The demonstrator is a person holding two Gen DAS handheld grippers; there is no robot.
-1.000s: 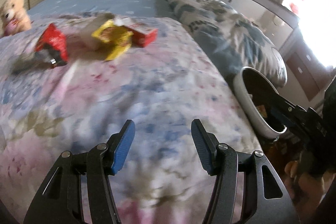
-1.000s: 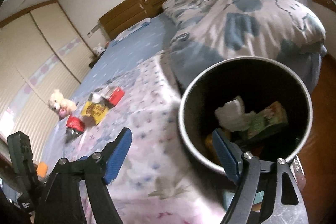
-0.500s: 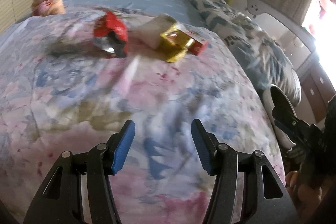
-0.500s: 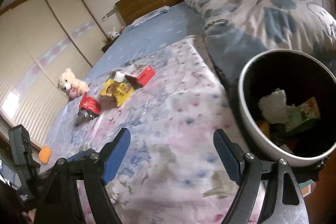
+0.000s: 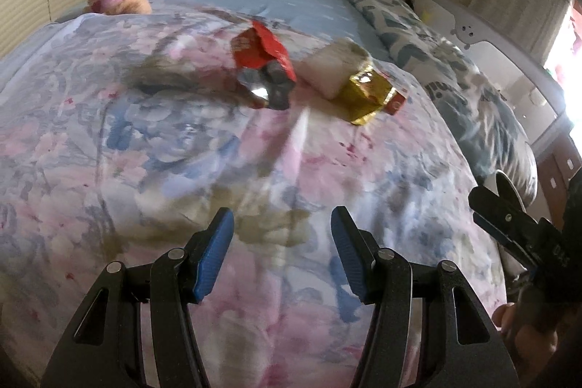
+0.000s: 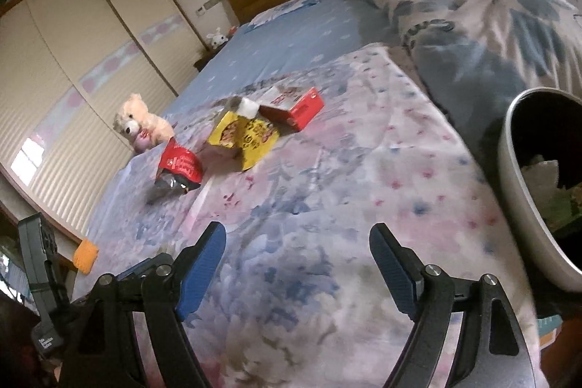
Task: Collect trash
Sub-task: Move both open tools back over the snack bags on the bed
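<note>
Your left gripper is hanging over the floral quilt with its jaws apart and nothing between them. The right gripper is the same deal, spread even wider and empty too.

Going left to right in the left wrist view: the red snack bag sits at about 12 o'clock from your left claw, well up the bed, torn end with the silver lining facing you. Its long axis runs roughly 11 to 5. Just right of it, at about 1 o'clock, is the white wad, touching the yellow wrapper, and the red box pokes out behind that.

From the right wrist view that same pile is off at 10 to 11 o'clock: red bag first, then yellow wrapper, then box further right. The trash bin is at 3 o'clock, just off the bed edge, with stuff already in it.

So I'd say the red bag is your left hand's job, since it's dead ahead there, while the box and wrapper lie closer to the right hand's side. Everything's still well out of reach, so you've got a long reach forward either way.
</note>
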